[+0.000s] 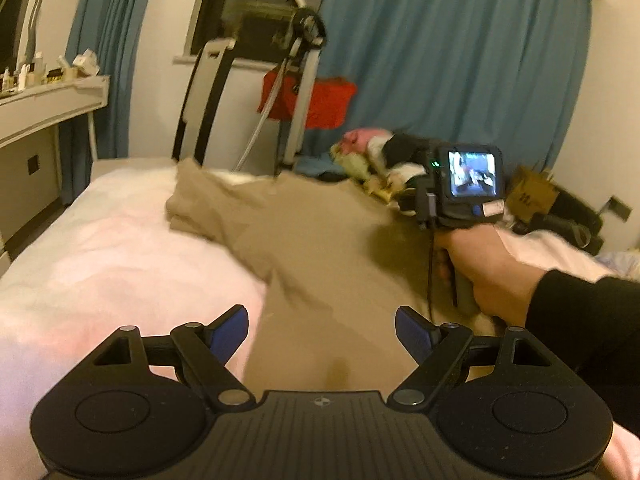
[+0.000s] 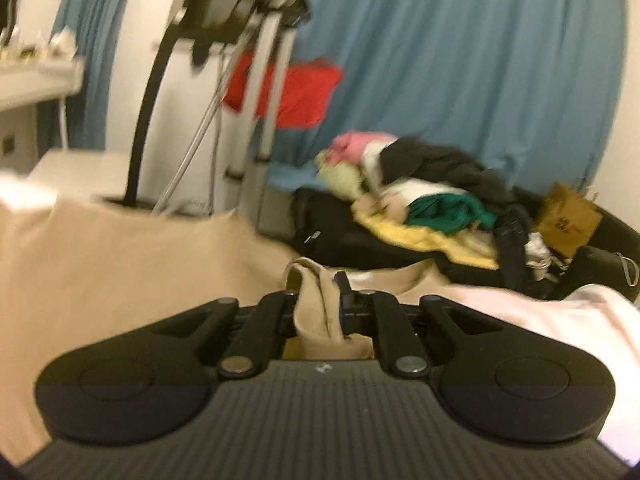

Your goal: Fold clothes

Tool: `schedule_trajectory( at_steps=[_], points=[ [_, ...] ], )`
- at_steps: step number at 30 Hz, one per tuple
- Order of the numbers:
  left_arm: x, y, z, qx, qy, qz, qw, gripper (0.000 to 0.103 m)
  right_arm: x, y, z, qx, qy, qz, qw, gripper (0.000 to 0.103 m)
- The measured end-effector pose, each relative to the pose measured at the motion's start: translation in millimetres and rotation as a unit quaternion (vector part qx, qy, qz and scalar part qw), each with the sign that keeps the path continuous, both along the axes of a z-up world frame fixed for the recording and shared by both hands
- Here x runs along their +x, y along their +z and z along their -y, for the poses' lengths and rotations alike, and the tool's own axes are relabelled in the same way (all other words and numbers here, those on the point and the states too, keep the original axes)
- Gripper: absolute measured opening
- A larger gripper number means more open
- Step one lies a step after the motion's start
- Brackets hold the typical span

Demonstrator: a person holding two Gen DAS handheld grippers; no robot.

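Beige garment (image 2: 120, 256) pinched in right gripper (image 2: 320, 312), left gripper (image 1: 322, 334) spread wide

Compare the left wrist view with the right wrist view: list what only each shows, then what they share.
Only the left wrist view: the left gripper, open over the tan garment, and the person's right hand holding the other device.

Only the right wrist view: the right gripper shut on a bunched fold of that garment, and a green cloth in the clothes pile.

Both: the tan garment, the pink bedding, blue curtains, red bag and clothes pile.
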State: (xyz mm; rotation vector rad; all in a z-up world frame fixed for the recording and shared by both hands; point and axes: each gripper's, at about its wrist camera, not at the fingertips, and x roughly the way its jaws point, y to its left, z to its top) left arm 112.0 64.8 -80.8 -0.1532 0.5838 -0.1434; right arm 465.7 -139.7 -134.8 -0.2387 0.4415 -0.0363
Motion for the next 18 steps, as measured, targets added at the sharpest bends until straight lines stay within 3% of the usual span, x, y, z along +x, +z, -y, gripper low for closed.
schedule_trajectory(
  at_steps=[6,10,11,13,14,15,18],
  points=[
    [21,-20,-2,-0.003,-0.005,-0.027,0.9996,0.082,17,-6,-13,0.033,0.028,-0.027,0.999,0.007],
    [28,-25,-8,-0.016,-0.008,-0.035,0.9992,0.082,8,9,-17,0.062,0.066,-0.038,0.995,0.008],
    [28,-25,-7,-0.016,-0.009,-0.033,0.9993,0.082,2,16,-18,0.062,0.072,-0.035,0.995,0.014],
    [24,-24,-4,-0.016,-0.012,-0.028,0.9994,0.082,-20,33,-15,0.072,0.082,-0.027,0.994,0.049],
    [22,-23,-2,-0.012,-0.013,-0.024,0.9995,0.082,-34,44,-13,0.085,0.087,-0.018,0.992,0.075],
    [20,-22,1,-0.008,-0.015,-0.021,0.9996,0.082,-51,55,-8,0.101,0.093,-0.006,0.991,0.084],
    [7,-16,12,-0.006,-0.019,-0.017,0.9997,0.082,-108,88,6,0.134,0.114,0.016,0.984,0.083]
  ],
)
